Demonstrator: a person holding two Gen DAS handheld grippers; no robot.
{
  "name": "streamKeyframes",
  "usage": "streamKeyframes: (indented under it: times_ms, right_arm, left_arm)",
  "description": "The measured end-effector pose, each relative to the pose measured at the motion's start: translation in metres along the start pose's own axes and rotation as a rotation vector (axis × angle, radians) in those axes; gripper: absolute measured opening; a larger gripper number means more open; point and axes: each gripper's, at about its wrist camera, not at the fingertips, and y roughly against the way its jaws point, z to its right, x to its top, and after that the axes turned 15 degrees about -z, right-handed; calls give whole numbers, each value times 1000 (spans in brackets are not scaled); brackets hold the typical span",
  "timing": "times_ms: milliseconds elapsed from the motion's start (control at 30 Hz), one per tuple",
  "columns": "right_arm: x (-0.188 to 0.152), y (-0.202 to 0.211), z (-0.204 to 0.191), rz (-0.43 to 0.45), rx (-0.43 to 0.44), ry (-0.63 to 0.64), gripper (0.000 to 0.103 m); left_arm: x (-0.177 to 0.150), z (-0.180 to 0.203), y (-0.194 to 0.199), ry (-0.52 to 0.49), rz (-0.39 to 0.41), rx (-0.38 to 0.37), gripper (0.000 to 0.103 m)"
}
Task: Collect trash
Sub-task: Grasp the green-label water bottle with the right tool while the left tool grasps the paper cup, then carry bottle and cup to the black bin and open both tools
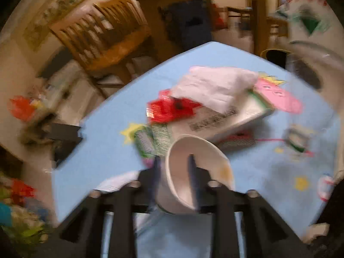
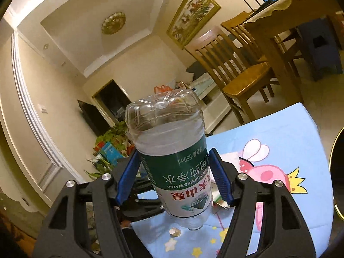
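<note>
A white paper cup point(image 1: 215, 163) lies tilted with its mouth towards the camera. My left gripper point(image 1: 174, 167) is shut on its wall, one finger inside and one outside. Beyond it on the blue cartoon tablecloth point(image 1: 103, 150) lie a crumpled white paper point(image 1: 215, 86), a red wrapper point(image 1: 172, 107), a white box point(image 1: 232, 120) and a green wrapper point(image 1: 146, 142). My right gripper point(image 2: 174, 151) is shut on a clear water bottle point(image 2: 172, 129) with a green label, held upside down above the table point(image 2: 279, 129), its neck uncapped. The bottle point(image 1: 305, 19) also shows, blurred, at the upper right in the left wrist view.
A small round cap point(image 2: 174, 231) lies on the cloth under the bottle's neck. A black bin with a gold rim point(image 1: 275, 56) stands past the table's far right edge. Wooden chairs point(image 2: 240, 68) and a wooden dining table point(image 2: 279, 21) stand behind. Another small wrapper point(image 1: 298, 139) lies at the right.
</note>
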Motion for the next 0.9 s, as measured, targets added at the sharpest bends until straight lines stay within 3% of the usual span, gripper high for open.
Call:
streamKeyframes:
  times_ms: [133, 333, 467, 533, 567, 700, 833, 867, 900]
  right_arm:
    - [-12, 16, 1, 24, -1, -1, 64]
    - [-21, 35, -11, 65, -29, 16, 64]
    - [-16, 88, -5, 215, -83, -6, 64]
    - [-15, 114, 0, 300, -221, -16, 64]
    - [-17, 127, 6, 329, -330, -29, 64]
    - [-23, 140, 38, 340, -681, -78, 64]
    - [-35, 124, 91, 224, -846, -182, 66]
    - [-39, 121, 102, 197, -865, -215, 70]
    - [-44, 121, 119, 159, -888, -266, 83]
  left_arm:
    - [-4, -20, 9, 98, 25, -107, 5]
    - [-13, -50, 41, 271, 82, -76, 5]
    - [-15, -48, 98, 311, 215, -47, 5]
    - [-8, -37, 125, 291, 267, -69, 5]
    - [-3, -32, 132, 278, 280, -81, 5]
    - [37, 7, 144, 188, 307, -198, 5]
    - [77, 58, 131, 103, 296, -268, 5]
    - [88, 71, 125, 85, 279, -294, 5]
    - [102, 87, 118, 66, 260, -322, 5]
